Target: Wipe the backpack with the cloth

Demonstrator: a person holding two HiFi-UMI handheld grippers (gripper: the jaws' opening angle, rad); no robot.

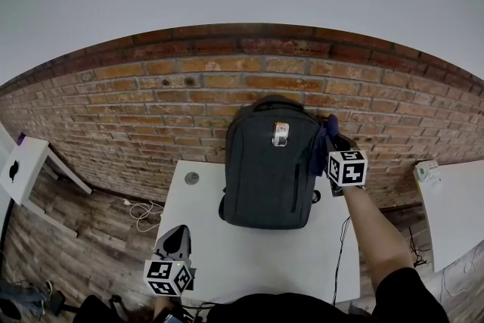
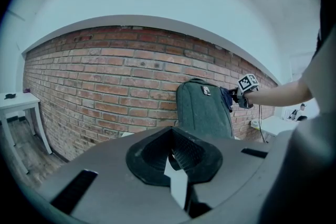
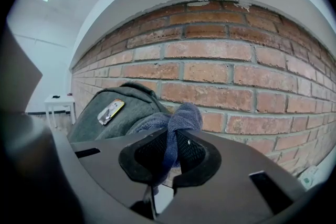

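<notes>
A dark grey backpack (image 1: pixel 268 170) stands upright on the white table (image 1: pixel 249 261), leaning against the brick wall (image 1: pixel 151 110). My right gripper (image 1: pixel 333 141) is at the backpack's upper right side, shut on a blue cloth (image 1: pixel 324 136) that touches the bag's edge. In the right gripper view the cloth (image 3: pixel 181 118) bunches between the jaws of the gripper (image 3: pixel 168 150), with the backpack (image 3: pixel 115 107) just to the left. My left gripper (image 1: pixel 175 234) hovers low by the table's front left corner, jaws together and holding nothing. From the left gripper (image 2: pixel 176 162) I see the backpack (image 2: pixel 203 110) across the table.
A small round grey disc (image 1: pixel 192 178) lies on the table left of the backpack. A white side table (image 1: pixel 23 166) stands at far left and another white surface (image 1: pixel 454 208) at right. Cables (image 1: pixel 144 212) lie on the wooden floor; one cable (image 1: pixel 342 238) hangs by the table's right edge.
</notes>
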